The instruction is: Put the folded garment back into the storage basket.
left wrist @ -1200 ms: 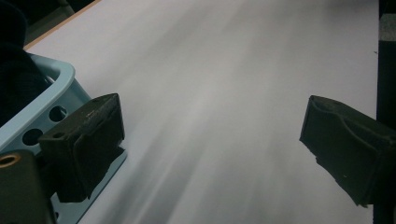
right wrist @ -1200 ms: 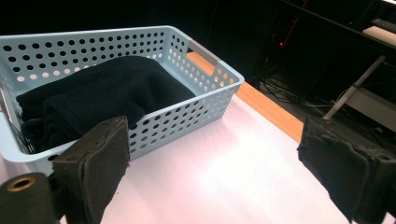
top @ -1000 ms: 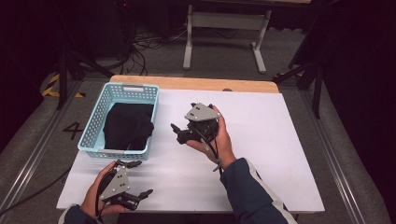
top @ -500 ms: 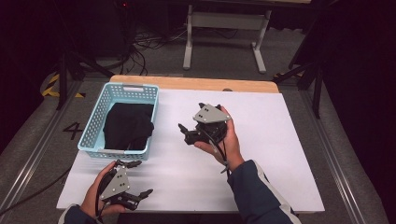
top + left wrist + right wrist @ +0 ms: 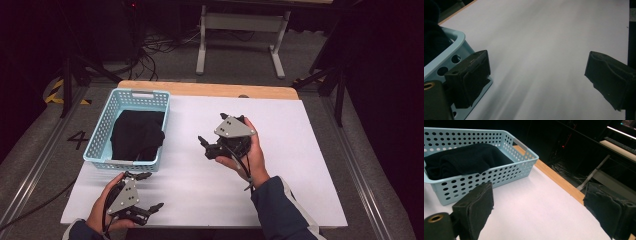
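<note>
black cloth [image 5: 136, 136] folded inside pale blue basket [image 5: 98, 134] on white counter [image 5: 300, 150]. left tongs [image 5: 148, 191] just below basket's near wall, wide open, empty. right tongs [image 5: 204, 148] right of basket, wide open, empty.

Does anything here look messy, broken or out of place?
Nothing stands out. The dark cloth lies bunched inside the blue basket, none of it spilling over the rim. The white table looks clean, and both grippers are open, holding nothing.
</note>
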A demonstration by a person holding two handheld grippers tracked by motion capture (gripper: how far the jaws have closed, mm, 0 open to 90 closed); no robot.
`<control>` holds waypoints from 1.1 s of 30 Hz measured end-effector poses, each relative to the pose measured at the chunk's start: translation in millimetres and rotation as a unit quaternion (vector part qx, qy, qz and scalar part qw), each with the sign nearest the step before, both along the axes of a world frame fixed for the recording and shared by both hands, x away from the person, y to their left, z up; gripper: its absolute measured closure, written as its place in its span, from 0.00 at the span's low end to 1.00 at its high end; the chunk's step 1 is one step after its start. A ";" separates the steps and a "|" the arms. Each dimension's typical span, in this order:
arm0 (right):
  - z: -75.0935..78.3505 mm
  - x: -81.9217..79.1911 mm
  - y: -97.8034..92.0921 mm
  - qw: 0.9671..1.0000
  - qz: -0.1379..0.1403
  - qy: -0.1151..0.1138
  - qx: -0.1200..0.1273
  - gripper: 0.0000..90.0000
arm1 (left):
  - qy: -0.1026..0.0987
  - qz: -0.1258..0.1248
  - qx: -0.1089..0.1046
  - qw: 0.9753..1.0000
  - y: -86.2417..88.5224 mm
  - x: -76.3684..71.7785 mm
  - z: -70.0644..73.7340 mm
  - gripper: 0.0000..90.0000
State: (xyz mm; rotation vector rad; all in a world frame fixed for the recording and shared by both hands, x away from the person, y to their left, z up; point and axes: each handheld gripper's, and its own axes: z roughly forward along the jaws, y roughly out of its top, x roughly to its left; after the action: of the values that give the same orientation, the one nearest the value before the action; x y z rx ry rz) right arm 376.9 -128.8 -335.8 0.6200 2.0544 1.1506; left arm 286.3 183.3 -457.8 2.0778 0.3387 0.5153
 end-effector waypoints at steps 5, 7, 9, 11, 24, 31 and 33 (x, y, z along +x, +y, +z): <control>-1.0 -3.8 -4.9 1.000 -0.001 -0.003 0.001 0.11 | 0.000 0.001 0.001 1.000 0.0 0.2 -0.3 0.08; -1.6 -5.1 -6.5 1.000 -0.002 -0.005 0.000 0.11 | 0.000 0.001 0.002 1.000 -0.1 0.2 -0.3 0.08; -2.4 -6.8 -8.3 1.000 -0.001 -0.006 -0.001 0.11 | 0.000 0.001 0.001 1.000 0.0 0.2 -0.3 0.08; -2.9 -8.0 -10.3 1.000 -0.002 -0.006 -0.003 0.11 | -0.001 0.002 0.001 1.000 0.0 0.2 -0.3 0.08; -10.1 -16.8 -26.2 1.000 -0.008 -0.010 -0.001 0.11 | -0.002 0.004 0.002 1.000 0.1 0.2 -0.3 0.07; -14.1 -21.7 -38.1 1.000 -0.008 -0.009 0.000 0.11 | -0.002 0.004 0.004 1.000 -0.4 0.4 -0.6 0.07; -16.8 -23.8 -41.8 1.000 -0.008 -0.010 -0.002 0.11 | -0.002 0.004 0.004 1.000 -0.5 0.4 -0.6 0.07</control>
State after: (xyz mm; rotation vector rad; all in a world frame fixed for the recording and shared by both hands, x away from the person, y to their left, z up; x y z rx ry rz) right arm 353.2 -170.6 -352.6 0.6193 2.0306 1.1378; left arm 286.7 182.8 -458.4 2.0846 0.3429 0.5260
